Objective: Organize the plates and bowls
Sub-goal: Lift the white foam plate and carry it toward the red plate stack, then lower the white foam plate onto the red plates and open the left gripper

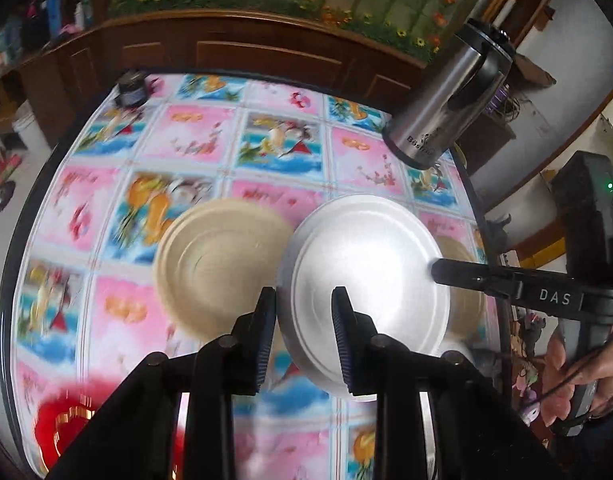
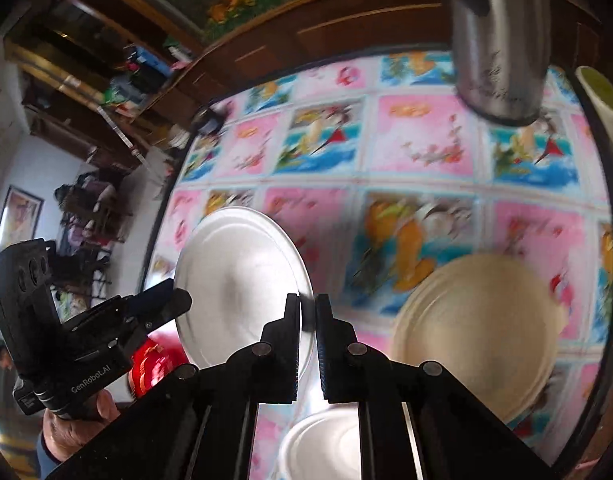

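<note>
Looking left to right, there's a beige plate (image 1: 218, 264) lying on the table (image 1: 194, 136), just off the left gripper (image 1: 304, 300)'s left finger. That gripper's fingers are spread apart, and the silver plate (image 1: 370, 280) sits between and beyond them, tilted up off the table; can't tell if its rim actually touches either finger, the shot's blurry. The right gripper (image 2: 307, 304) has its fingers clenched on that silver plate's (image 2: 234, 276) edge, the disc hanging out to the left of them. From the right wrist view a white bowl (image 2: 318, 444) sits below the fingers, and another beige plate (image 2: 478, 332) lies to their right. A steel kettle (image 1: 450, 96) stands far beyond the fingers at the table's edge. Something red (image 1: 66, 424) sits low on the left.
</note>
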`<action>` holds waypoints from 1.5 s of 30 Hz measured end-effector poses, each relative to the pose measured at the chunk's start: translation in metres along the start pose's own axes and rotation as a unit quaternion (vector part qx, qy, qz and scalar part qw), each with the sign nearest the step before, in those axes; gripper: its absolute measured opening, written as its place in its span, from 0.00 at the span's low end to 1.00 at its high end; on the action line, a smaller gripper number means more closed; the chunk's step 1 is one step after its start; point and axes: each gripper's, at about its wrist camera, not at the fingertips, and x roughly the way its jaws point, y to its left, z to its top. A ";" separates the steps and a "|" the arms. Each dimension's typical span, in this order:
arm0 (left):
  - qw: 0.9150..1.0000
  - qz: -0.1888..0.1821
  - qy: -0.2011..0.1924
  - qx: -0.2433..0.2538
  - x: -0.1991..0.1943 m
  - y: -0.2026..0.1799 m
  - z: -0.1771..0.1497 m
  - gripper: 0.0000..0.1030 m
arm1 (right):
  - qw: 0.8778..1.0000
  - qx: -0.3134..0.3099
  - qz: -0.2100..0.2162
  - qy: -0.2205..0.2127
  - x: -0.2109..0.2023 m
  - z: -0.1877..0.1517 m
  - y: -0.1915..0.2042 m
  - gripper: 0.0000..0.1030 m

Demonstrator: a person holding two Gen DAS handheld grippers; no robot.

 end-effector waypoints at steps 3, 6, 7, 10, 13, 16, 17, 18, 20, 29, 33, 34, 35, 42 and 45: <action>1.000 0.004 -0.004 -0.016 -0.014 0.012 -0.026 0.25 | 1.000 -0.009 0.015 0.013 0.007 -0.022 0.016 0.08; 0.999 0.008 -0.005 -0.041 -0.027 0.029 -0.060 0.25 | 0.999 -0.025 0.025 0.029 0.017 -0.045 0.032 0.08; 0.999 0.009 -0.006 -0.048 -0.031 0.033 -0.069 0.25 | 0.999 -0.028 0.028 0.034 0.019 -0.053 0.037 0.08; 0.998 0.016 -0.012 -0.064 -0.044 0.045 -0.097 0.25 | 0.997 -0.042 0.038 0.048 0.026 -0.074 0.053 0.09; 0.996 0.020 -0.018 -0.084 -0.057 0.060 -0.122 0.25 | 0.996 -0.055 0.049 0.059 0.032 -0.092 0.070 0.09; 0.994 0.027 -0.022 -0.103 -0.070 0.078 -0.141 0.25 | 0.994 -0.065 0.060 0.070 0.041 -0.110 0.087 0.09; 0.993 0.029 -0.024 -0.110 -0.074 0.084 -0.147 0.25 | 0.993 -0.068 0.064 0.073 0.044 -0.114 0.093 0.09; 0.993 0.032 -0.025 -0.115 -0.077 0.088 -0.152 0.25 | 0.992 -0.070 0.067 0.076 0.048 -0.119 0.099 0.09; 0.991 0.039 -0.031 -0.127 -0.086 0.099 -0.164 0.25 | 0.991 -0.078 0.072 0.083 0.055 -0.125 0.111 0.09; 0.983 0.066 -0.045 -0.166 -0.116 0.138 -0.198 0.25 | 0.984 -0.120 0.088 0.100 0.084 -0.140 0.166 0.09; 0.979 0.077 -0.047 -0.180 -0.122 0.154 -0.208 0.25 | 0.980 -0.137 0.093 0.107 0.097 -0.145 0.186 0.09; 0.979 0.080 -0.049 -0.182 -0.123 0.158 -0.209 0.25 | 0.980 -0.140 0.094 0.108 0.101 -0.146 0.189 0.09; 0.978 0.083 -0.049 -0.183 -0.123 0.161 -0.210 0.25 | 0.979 -0.141 0.094 0.109 0.104 -0.147 0.193 0.09; 0.976 0.095 -0.044 -0.190 -0.115 0.179 -0.214 0.26 | 0.978 -0.142 0.088 0.124 0.132 -0.153 0.202 0.09; 0.976 0.097 -0.039 -0.191 -0.108 0.187 -0.214 0.25 | 0.978 -0.142 0.084 0.126 0.141 -0.151 0.204 0.09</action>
